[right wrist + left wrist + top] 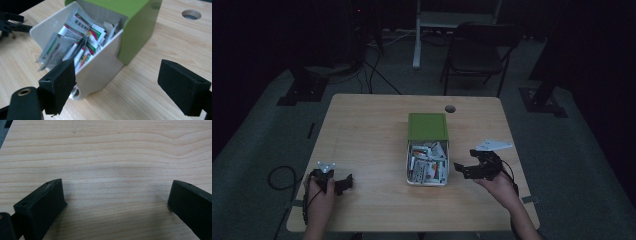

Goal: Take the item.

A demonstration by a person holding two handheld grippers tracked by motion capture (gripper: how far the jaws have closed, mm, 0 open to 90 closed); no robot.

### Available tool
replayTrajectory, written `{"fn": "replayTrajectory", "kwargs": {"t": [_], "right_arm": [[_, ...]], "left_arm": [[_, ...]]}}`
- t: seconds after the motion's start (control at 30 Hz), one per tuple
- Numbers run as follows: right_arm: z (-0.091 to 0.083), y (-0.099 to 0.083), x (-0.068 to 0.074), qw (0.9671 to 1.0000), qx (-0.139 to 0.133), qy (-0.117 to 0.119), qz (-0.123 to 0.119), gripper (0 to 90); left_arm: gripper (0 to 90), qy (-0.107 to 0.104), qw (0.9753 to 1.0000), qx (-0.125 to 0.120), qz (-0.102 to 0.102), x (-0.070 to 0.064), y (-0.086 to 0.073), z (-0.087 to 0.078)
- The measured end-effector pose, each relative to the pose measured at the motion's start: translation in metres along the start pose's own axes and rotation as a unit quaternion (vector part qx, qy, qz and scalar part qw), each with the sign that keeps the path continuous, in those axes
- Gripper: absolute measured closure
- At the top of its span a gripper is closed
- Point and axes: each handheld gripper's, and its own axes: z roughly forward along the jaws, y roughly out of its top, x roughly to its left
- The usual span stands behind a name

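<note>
While both tongs (460, 169) gape empty, the box (427, 150) runs lengthwise — open end nearest.

Folding chair (479, 52) behind wooden table (362, 140)

A white drawer (427, 172) of packets (428, 162) juts from its green box (427, 126), right tongs (463, 170) just beside it.

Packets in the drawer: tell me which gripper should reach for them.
Right. The right gripper sits open beside the drawer of packets; the left gripper rests farther off, over bare table.
</note>
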Motion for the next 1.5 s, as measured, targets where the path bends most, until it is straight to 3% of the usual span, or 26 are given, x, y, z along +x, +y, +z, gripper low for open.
{"fn": "replayTrajectory", "kwargs": {"t": [0.67,1.1,1.27,1.5], "right_arm": [[0.012,0.022,0.028,0.9984,-0.012,0.046,-0.032,19.5],[0.031,0.027,0.048,0.9960,-0.005,0.072,-0.052,22.3],[0.040,0.026,0.056,0.9956,0.003,0.074,-0.058,25.0],[0.054,0.020,0.063,0.9948,0.015,0.081,-0.060,38.8]], "left_arm": [[1.0,0.000,1.0000,-0.001,-0.001,0.000,0.000,0.000],[1.1,0.000,1.0000,-0.001,-0.001,0.000,0.000,0.000],[1.1,0.000,1.0000,-0.001,-0.001,0.000,0.000,0.000],[1.1,0.000,1.0000,0.000,0.000,0.000,0.000,0.000]]}}
